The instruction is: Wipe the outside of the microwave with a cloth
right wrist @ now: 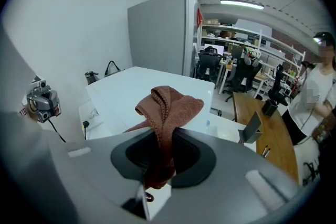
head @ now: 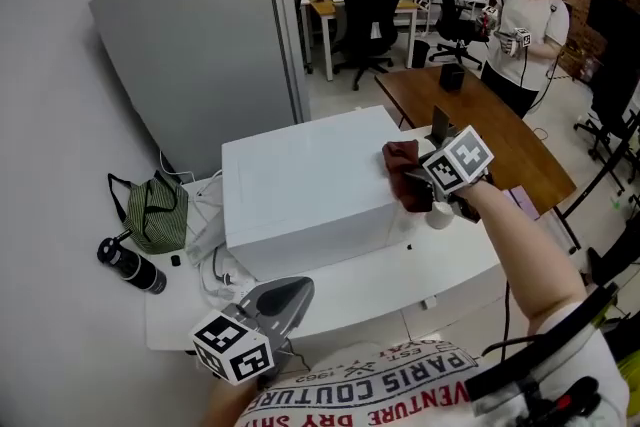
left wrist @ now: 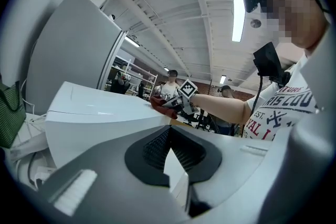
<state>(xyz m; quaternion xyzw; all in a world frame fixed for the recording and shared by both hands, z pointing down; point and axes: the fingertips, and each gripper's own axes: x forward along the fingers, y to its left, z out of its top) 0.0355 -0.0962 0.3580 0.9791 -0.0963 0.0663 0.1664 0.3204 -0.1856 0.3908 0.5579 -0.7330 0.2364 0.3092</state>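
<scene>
Item: white box-shaped microwave (head: 300, 185), standing on a white table (head: 380, 285), long axis running left to right across the person's front.

Cloth: reddish-brown terry cloth (head: 402, 170), bunched at the microwave's top right edge; it appears to touch, but actual contact is not certain.

Right gripper (head: 415, 192): clamped on the cloth. The bare top panel lies to its left, so the wipe looks set to run leftward along the long axis. This arm is far the nearer to the work.

Left gripper (head: 285, 295): low at the table's near edge, in front of the microwave and apart from it, jaws together, nothing in them.

Right gripper view: the cloth (right wrist: 168, 107) hangs pinched between the jaws, its folded bulk standing above them, with the top panel (right wrist: 131, 92) beyond. The head view does not show this pinch.

Left gripper view: the microwave's near corner (left wrist: 100, 113) from below, cloth (left wrist: 160, 102) at the far upper edge.

Beside the microwave: green striped bag (head: 155, 210), black bottle (head: 130, 265).
</scene>
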